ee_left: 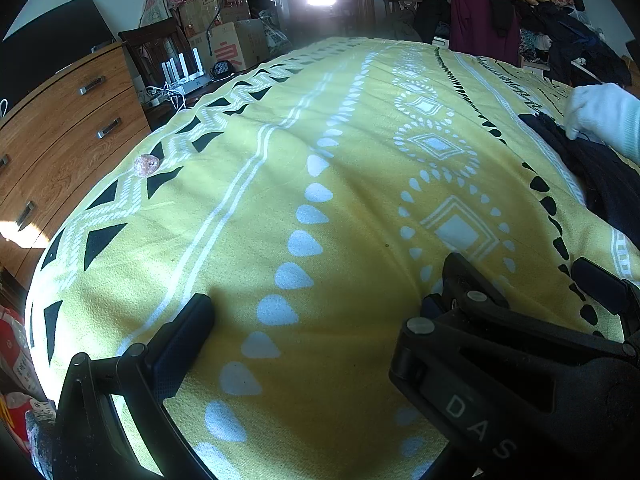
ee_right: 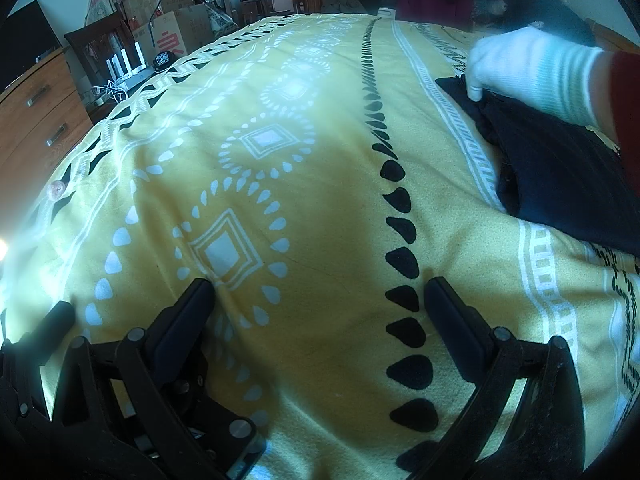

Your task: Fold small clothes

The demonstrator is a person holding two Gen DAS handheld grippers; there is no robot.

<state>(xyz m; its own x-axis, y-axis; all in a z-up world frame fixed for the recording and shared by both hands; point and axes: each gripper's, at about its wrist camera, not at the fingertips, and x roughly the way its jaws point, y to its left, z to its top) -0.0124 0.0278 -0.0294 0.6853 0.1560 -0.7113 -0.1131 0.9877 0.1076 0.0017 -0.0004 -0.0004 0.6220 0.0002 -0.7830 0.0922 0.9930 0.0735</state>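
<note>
A dark garment [ee_left: 600, 176] [ee_right: 568, 176] lies partly bunched at the right side of a yellow patterned blanket [ee_left: 240, 220] [ee_right: 320, 200]. A person's white-gloved hand [ee_left: 600, 112] [ee_right: 528, 68] with a red sleeve [ee_right: 628, 112] pinches the garment's far edge. My left gripper [ee_left: 330, 280] rests low over the blanket, open, with nothing between its fingers. My right gripper [ee_right: 320, 283] sits just beside it, also open and empty. Both stand well short of the garment, which is ahead and to the right.
A small pink lump [ee_left: 147, 165] [ee_right: 56, 190] lies near the blanket's left edge. A wooden dresser [ee_left: 68, 132] stands to the left, cardboard boxes [ee_left: 224, 28] behind it. Piled clothes [ee_left: 500, 8] crowd the far right.
</note>
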